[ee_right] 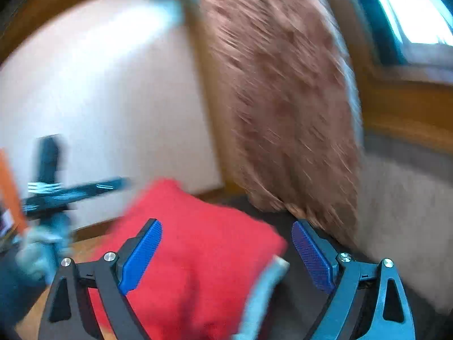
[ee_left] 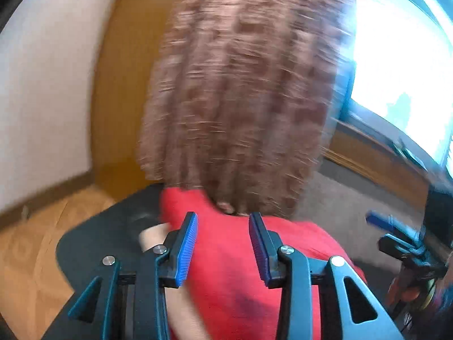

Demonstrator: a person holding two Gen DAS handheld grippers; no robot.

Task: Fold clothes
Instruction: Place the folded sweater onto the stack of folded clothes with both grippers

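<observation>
Both the left gripper [ee_left: 223, 248] and right gripper [ee_right: 226, 257] were spread, empty; the red garment [ee_left: 240, 269] at twelve o'clock could slide off the dark table [ee_left: 93, 235] if nudged.

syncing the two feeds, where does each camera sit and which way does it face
Left wrist: on the left gripper, looking forward over the red cloth on a dark table; open fingers show, right gripper at far right.
Right wrist: on the right gripper, same direction; open fingers show.
Shared: red cloth, brown curtain, white wall.
</observation>
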